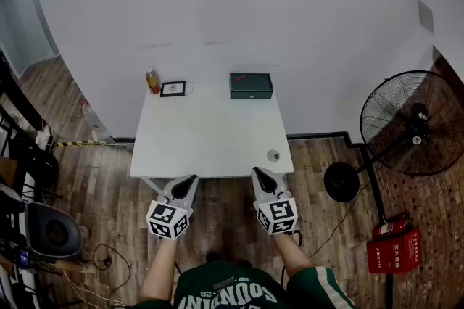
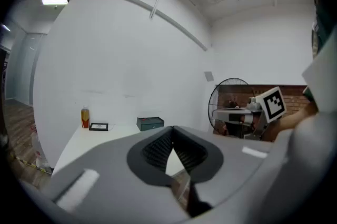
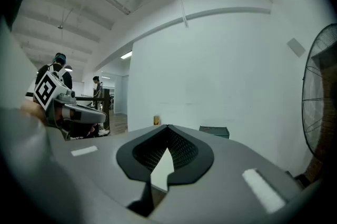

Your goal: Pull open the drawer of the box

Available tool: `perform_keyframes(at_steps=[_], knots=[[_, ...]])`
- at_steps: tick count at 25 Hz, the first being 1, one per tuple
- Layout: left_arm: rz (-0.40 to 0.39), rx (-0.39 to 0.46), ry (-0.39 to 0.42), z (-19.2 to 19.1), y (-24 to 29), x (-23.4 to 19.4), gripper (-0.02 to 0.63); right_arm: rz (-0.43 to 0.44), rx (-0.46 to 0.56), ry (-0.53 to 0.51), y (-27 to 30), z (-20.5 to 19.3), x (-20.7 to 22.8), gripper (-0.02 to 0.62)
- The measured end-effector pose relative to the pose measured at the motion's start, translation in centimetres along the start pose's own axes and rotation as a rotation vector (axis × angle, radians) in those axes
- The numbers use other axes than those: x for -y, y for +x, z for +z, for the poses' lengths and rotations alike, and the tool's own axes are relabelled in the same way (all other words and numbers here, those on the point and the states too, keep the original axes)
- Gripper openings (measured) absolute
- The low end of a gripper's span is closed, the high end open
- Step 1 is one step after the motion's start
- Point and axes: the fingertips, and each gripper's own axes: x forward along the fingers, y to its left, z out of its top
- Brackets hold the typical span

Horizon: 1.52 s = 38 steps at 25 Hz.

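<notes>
The box (image 1: 251, 85), dark green, sits at the far edge of the white table (image 1: 210, 133), right of centre, by the wall. A standing fan (image 1: 406, 125) is on the floor to the right. The left gripper (image 1: 191, 179) and right gripper (image 1: 257, 172) hover at the table's near edge, well apart from the box, each with jaws together on nothing. A picture frame (image 1: 172, 88) and a bottle (image 1: 152, 81) stand far left; a small round object (image 1: 273, 155) lies near right.
</notes>
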Motion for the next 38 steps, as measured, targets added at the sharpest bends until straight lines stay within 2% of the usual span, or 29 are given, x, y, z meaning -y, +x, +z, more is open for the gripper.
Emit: perform_keyframes(at_steps=[6, 10, 21, 29, 38], knots=[[-0.013, -0.006, 0.003, -0.2, -0.5, -1.4, 0.052, -0.007, -0.049, 0.08, 1.4, -1.3, -0.5, 0.002], [-0.029, -0.003, 0.008, -0.3, -0.8, -2.1, 0.052, -0.06, -0.074, 0.056, 1.8, -1.9, -0.6, 0.0], [-0.061, -0.011, -0.004, -0.7, 1.2, -4.2, 0.052, -0.094, -0.063, 0.051, 3.6, -1.9, 0.0, 0.001], [-0.064, -0.033, -0.01, -0.6, 6.9, -6.7, 0.052, -0.108, -0.074, 0.082, 8.5, -3.1, 4.4, 0.002], [-0.032, -0.05, -0.016, 2.2, 18.6, -12.8, 0.052, -0.106, -0.079, 0.1, 20.3, -1.6, 13.3, 0.002]])
